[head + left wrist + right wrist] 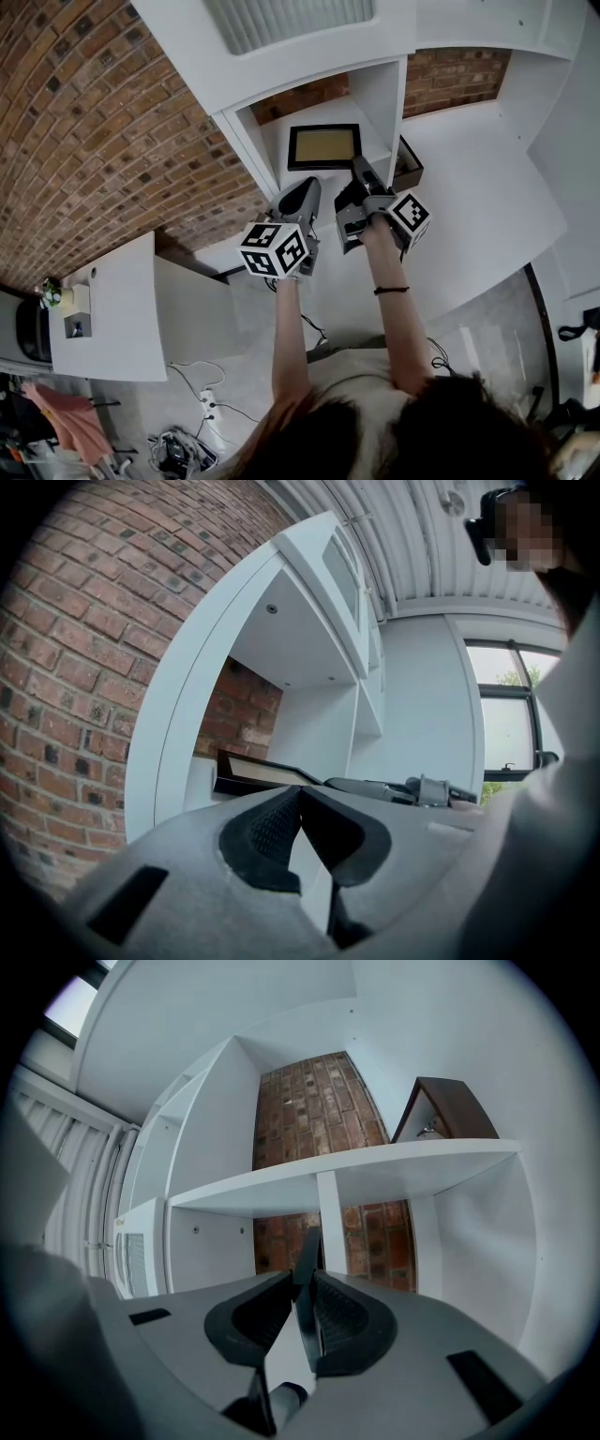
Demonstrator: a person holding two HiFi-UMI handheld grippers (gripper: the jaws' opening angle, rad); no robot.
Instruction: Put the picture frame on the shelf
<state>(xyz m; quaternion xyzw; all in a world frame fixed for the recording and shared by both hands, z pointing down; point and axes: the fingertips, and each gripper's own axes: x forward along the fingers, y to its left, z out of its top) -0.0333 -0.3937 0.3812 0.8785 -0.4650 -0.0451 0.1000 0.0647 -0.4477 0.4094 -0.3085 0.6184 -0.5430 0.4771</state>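
Brick wall (103,122) behind a white shelf unit (375,94), whose uprights and boards divide it into open compartments; low white cabinet (112,319) to the left of the unit, against the same wall; picture frame (323,146), black-bordered with a tan face, inside the compartment left of the central divider, its face turned toward the head view; whether it rests on the board cannot be told; right gripper (361,173) at the frame's lower right edge, its jaws clamped on that thin dark edge (307,1251); left gripper (307,187) just beside the right one, below the frame and apart from it, its jaws closed tip to tip with nothing between them; dark brown wooden object (410,164) in the neighbouring compartment to the right; black wristband (391,291) on the right forearm.
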